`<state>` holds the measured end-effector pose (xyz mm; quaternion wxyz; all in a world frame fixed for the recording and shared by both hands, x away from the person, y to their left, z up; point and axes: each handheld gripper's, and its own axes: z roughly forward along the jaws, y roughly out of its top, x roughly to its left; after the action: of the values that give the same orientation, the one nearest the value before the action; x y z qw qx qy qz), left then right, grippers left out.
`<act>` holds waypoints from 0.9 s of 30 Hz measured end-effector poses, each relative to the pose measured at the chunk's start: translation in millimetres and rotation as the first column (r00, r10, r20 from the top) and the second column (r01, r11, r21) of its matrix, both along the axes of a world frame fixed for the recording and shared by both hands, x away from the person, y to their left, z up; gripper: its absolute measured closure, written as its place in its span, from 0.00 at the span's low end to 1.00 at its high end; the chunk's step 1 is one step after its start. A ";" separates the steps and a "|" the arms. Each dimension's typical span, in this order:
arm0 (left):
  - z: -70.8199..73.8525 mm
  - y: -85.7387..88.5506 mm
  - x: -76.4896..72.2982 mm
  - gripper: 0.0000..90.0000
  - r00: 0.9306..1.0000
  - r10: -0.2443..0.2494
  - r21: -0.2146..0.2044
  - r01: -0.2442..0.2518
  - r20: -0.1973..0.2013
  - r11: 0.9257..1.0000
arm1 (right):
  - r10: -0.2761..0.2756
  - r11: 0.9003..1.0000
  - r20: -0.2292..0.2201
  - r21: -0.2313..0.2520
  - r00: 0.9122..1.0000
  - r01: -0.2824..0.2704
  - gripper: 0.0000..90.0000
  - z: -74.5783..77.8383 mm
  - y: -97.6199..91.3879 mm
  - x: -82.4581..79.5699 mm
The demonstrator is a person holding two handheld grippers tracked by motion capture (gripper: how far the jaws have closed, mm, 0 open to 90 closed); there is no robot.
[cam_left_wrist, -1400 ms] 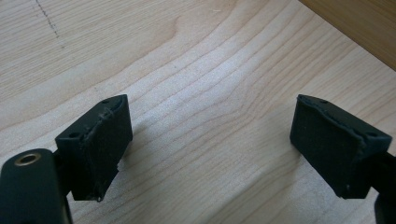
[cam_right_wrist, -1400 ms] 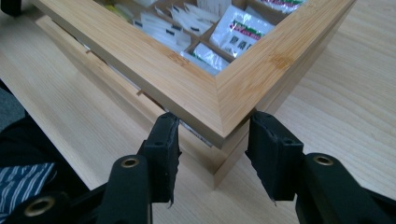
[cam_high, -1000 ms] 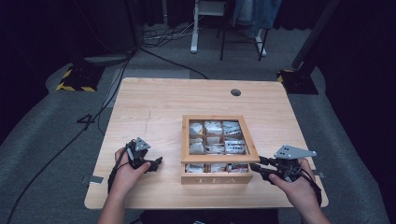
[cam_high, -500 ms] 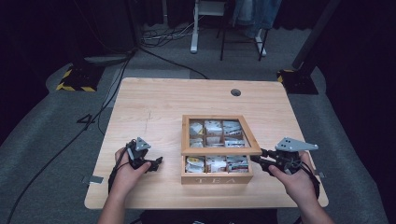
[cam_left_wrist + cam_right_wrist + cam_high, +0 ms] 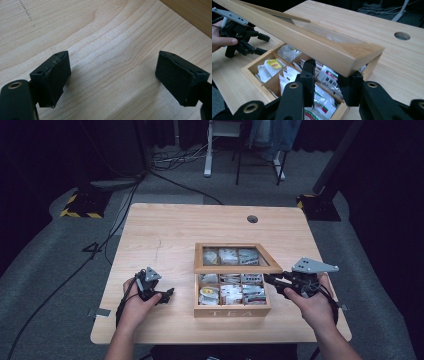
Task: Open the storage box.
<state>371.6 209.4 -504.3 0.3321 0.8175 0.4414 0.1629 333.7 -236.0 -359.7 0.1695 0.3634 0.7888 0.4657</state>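
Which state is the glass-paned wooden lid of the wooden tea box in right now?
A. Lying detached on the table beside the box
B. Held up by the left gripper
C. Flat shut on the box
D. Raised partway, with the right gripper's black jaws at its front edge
D: the glass-paned wooden lid tilts up above the tea bags in the wooden tea box, with the right gripper under its front corner; the left gripper rests apart on the table.
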 end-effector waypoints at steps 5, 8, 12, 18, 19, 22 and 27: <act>0.0 0.0 0.0 0.15 1.000 0.000 0.000 0.000 0.000 1.000 | -0.011 1.000 0.025 -0.009 1.000 0.011 0.75 3.9 4.9 4.5; 0.0 0.0 0.0 0.15 1.000 0.000 0.000 0.000 0.000 1.000 | -0.013 1.000 0.027 -0.008 1.000 0.013 0.76 4.1 5.9 6.6; 0.0 -0.1 0.0 0.15 1.000 0.001 -0.001 -0.001 0.000 1.000 | -0.025 1.000 0.051 0.002 0.998 0.025 0.79 3.1 6.4 11.5; 0.0 0.0 0.0 0.15 1.000 0.000 0.000 0.000 0.000 1.000 | -0.040 0.999 0.092 0.000 0.995 0.040 0.83 3.2 6.4 14.1; -0.1 -0.3 0.0 0.15 1.000 0.002 -0.003 -0.002 0.001 1.000 | -0.041 0.999 0.098 0.004 0.994 0.041 0.83 3.1 6.2 14.6; -0.3 -0.5 1.2 0.15 1.000 0.002 0.000 -0.002 0.008 1.000 | -0.047 0.999 0.116 0.015 0.992 0.046 0.84 2.5 5.7 15.6; -0.2 -0.8 1.9 0.15 1.000 0.003 -0.001 -0.003 0.006 1.000 | -0.054 0.999 0.151 0.015 0.987 0.052 0.84 0.5 4.8 17.9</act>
<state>373.5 208.5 -504.5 0.3335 0.8163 0.4416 0.1654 351.7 -231.3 -359.2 0.2393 0.3488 0.7612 0.4915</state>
